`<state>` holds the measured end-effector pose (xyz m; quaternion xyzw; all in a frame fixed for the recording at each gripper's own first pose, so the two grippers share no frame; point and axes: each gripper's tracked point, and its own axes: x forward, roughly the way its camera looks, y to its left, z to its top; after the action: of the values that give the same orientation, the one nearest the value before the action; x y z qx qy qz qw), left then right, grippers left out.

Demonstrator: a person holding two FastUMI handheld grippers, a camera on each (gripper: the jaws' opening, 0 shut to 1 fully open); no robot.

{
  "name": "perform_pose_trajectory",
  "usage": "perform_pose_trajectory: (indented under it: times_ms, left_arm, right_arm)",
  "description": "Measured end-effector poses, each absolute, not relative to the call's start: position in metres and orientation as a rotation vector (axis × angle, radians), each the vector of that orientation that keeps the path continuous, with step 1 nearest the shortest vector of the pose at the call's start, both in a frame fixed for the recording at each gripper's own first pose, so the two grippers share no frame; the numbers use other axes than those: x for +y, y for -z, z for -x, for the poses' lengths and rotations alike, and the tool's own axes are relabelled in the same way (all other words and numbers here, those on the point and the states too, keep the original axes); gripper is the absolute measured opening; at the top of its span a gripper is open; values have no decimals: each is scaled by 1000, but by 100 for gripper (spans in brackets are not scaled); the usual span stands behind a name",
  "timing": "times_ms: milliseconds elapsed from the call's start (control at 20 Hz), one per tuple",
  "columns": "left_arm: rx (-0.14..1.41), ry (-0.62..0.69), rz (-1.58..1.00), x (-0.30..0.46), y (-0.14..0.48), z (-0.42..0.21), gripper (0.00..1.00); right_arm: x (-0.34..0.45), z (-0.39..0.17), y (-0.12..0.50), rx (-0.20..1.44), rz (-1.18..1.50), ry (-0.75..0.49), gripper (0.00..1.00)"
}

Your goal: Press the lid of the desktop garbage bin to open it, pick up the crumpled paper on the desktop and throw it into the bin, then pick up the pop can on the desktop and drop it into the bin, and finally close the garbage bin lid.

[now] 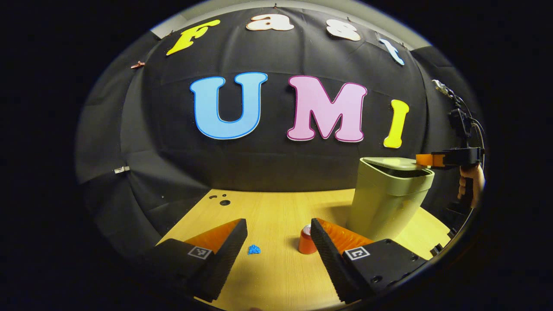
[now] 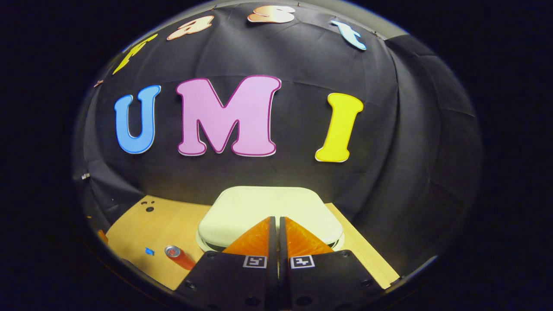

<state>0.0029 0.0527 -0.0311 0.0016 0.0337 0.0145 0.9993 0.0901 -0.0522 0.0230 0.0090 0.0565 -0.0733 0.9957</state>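
We held the right gripper [image 2: 276, 222], jaws closed and empty, over the bin's lid [image 2: 268, 207]; left gripper [image 1: 278, 235], jaws wide, empty, faced can [image 1: 307, 242] beside the bin [image 1: 384, 203].

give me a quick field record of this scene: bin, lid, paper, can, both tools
bin: pale green plastic desktop garbage bin, upright on the wooden table
lid: pale green lid, tilted at the right tool's tip
paper: small blue crumpled paper, on the table
can: orange pop can, standing beside the bin
left tool: open, low over the table
right tool: shut, at the lid
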Motion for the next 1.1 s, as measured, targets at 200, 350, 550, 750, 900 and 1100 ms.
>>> perform_pose_trajectory:
  times_ms: [200,350,550,750,900,1100]
  left_arm:
    - [59,-36,-8,66,34,2,96]
    - [57,-42,-1,79,37,7,96]
    - [69,-33,5,96,51,14,96]
    - [95,-6,26,110,67,16,96]
    - [105,-15,30,121,75,14,96]
    - [119,-40,12,131,80,7,96]
  right_arm:
    - [-44,-78,-34,100,-23,148,5]
    - [-31,-63,-38,94,-19,140,5]
    - [-14,-43,-31,111,-11,139,5]
    - [6,-27,-25,123,-12,133,9]
    - [20,-18,-20,130,-4,117,5]
    - [28,-16,-13,126,-20,99,5]
